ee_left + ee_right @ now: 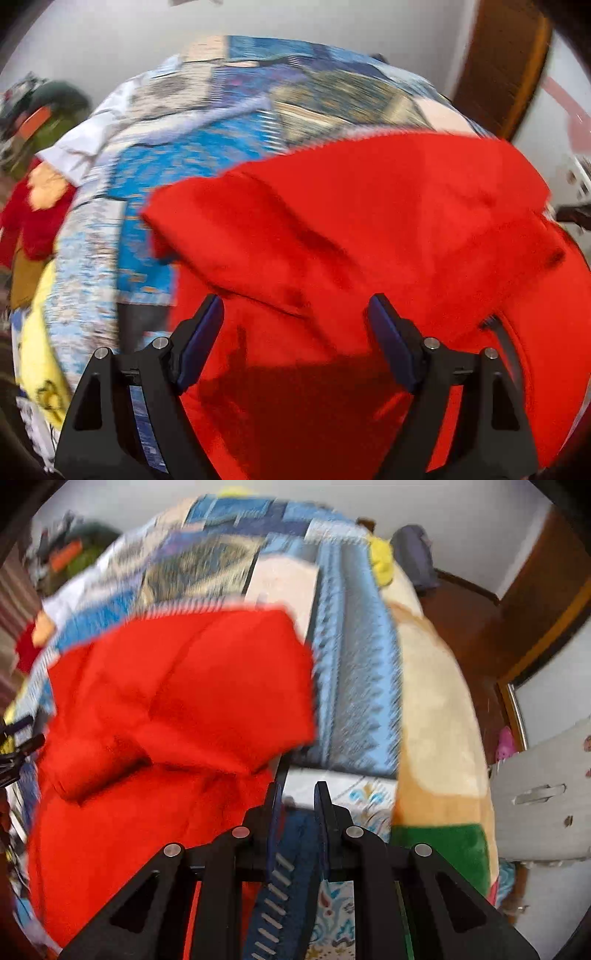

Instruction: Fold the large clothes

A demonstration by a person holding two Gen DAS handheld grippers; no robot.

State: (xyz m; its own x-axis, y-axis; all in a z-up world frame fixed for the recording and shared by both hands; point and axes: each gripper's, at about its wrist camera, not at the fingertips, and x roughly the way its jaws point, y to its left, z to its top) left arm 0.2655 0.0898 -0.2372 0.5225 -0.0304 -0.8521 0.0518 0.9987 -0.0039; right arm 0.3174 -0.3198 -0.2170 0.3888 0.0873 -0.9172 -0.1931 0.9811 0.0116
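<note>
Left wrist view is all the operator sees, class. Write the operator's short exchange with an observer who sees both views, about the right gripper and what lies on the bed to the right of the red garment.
Operator: Is the right gripper holding the red garment?
Observer: No. The right gripper is shut beside the red garment, at its right edge, with no red cloth between the fingers.
Operator: What lies to the right of the garment?
Observer: A cream blanket with a green patch near its closer end covers that side of the bed.
</note>
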